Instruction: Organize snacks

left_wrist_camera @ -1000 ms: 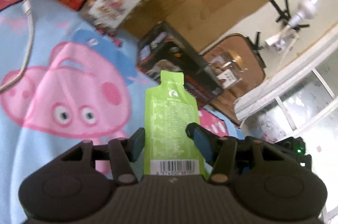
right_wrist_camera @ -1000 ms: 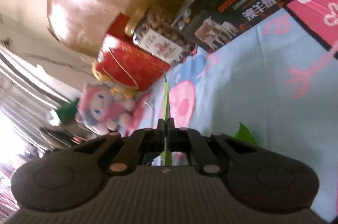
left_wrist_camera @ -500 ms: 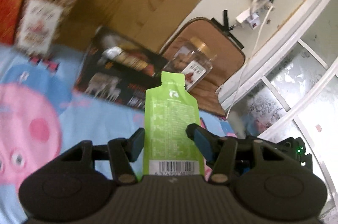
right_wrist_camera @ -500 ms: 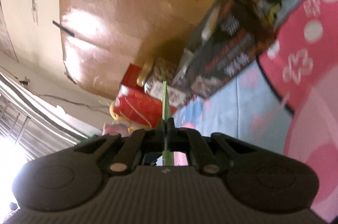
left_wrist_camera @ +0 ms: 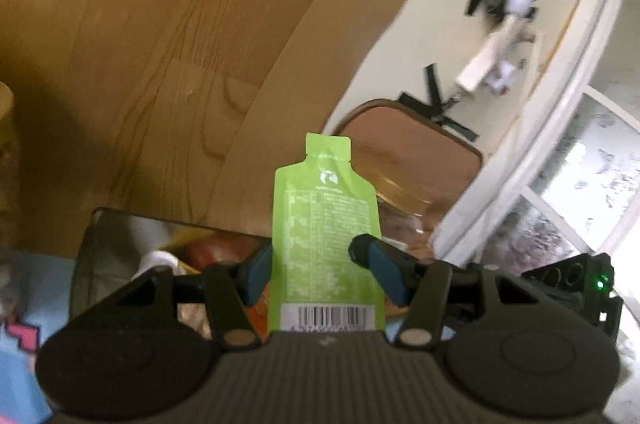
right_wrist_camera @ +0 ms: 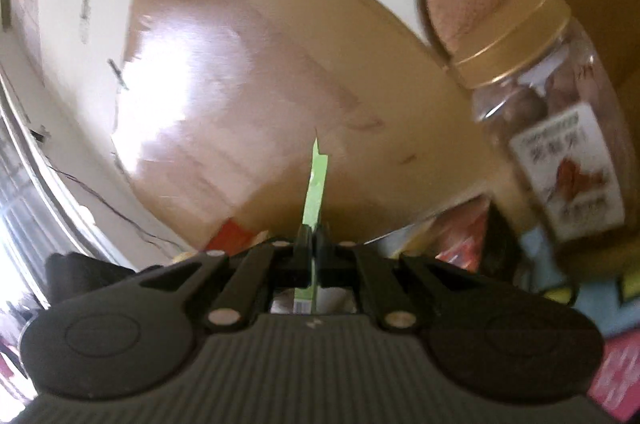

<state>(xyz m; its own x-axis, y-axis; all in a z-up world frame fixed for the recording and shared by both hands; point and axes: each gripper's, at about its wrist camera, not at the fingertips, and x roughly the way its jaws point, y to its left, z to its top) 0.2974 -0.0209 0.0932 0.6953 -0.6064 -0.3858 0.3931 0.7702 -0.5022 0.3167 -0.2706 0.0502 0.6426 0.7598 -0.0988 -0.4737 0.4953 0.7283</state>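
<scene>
- I have a green sachet (left_wrist_camera: 325, 244) standing upright in the middle of the left gripper (left_wrist_camera: 316, 256). Its jaws are spread: the blue pads (left_wrist_camera: 386, 270) flank it, one in front of its right edge and one behind its left edge, and I cannot tell whether either touches it.
- The right gripper (right_wrist_camera: 314, 238) has its jaws pressed together on a green sachet (right_wrist_camera: 316, 179), seen edge-on as a thin strip. I cannot tell if it is the same packet.
- I judge it light, thin and floppy, with slick film. I would pinch the flat faces low, near the barcode end, and avoid the narrow neck on top.
- Only the left view shows the printed face, the barcode and a dark open box (left_wrist_camera: 120, 248) of snacks just beyond the fingers.
- Only the right view shows the thinness, plus a clear nut jar (right_wrist_camera: 560, 119) with a gold lid at far right, apart from the packet.
</scene>
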